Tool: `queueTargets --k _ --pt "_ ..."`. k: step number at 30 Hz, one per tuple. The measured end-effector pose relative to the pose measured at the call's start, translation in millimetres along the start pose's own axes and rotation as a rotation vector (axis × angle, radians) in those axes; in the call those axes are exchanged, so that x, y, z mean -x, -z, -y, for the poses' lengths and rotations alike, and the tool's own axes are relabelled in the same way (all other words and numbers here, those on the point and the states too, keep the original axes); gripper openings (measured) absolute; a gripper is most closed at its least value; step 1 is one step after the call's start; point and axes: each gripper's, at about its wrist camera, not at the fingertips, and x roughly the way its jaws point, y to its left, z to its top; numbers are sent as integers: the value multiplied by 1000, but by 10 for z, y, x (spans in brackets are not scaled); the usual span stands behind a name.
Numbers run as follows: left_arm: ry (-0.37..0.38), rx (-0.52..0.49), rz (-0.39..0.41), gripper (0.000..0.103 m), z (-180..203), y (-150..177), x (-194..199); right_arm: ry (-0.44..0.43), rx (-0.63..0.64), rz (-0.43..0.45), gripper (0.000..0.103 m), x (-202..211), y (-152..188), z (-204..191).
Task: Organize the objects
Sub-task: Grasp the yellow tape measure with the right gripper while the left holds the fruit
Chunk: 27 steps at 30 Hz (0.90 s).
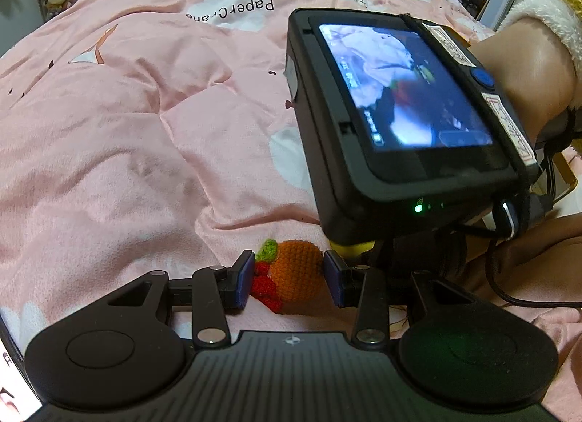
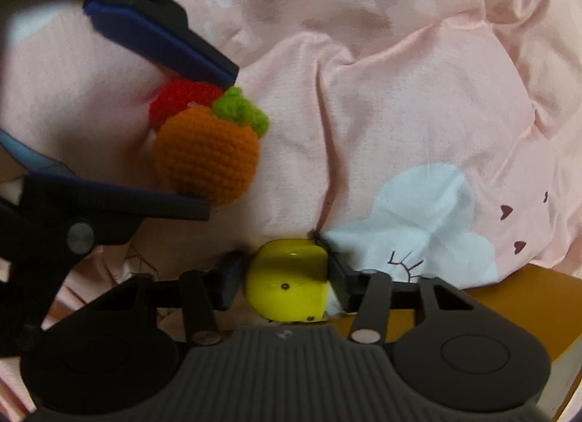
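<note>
Item 1: crocheted orange fruit (image 2: 205,154), pinched in my left gripper (image 1: 287,278) on pink quilt (image 1: 145,131). Item 2: yellow toy (image 2: 287,282), right gripper (image 2: 287,278) apparently gripping. Neither stowed yet.

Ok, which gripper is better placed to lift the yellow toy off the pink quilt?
Right. The right gripper brackets the yellow toy, with its pads against both sides. The left gripper is occupied, closed around the crochet orange beside it.
</note>
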Motion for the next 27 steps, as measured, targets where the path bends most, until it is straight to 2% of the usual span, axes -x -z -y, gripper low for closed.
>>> queueTargets --k 4,7,8,13,16,19,22,27 --pt "-2 5 9 47 0 -1 17 2 -8 22 52 58 32 -8" --pt "-18 4 44 47 6 -24 82 1 -4 56 52 146 71 -8" --pt "-23 4 56 47 8 -36 106 -13 37 77 52 177 81 -3" --pt "-37 27 108 47 6 -80 220 4 0 155 52 398 159 39" --pt "-47 61 167 47 5 -126 332 18 -20 207 52 578 218 59" --pt "-34 95 255 47 3 -180 519 49 -41 265 51 790 280 128" --pt "-6 128 323 47 8 -257 660 81 -77 328 51 1010 503 167" --pt "46 148 377 47 133 -352 784 141 -134 401 51 1417 660 318"
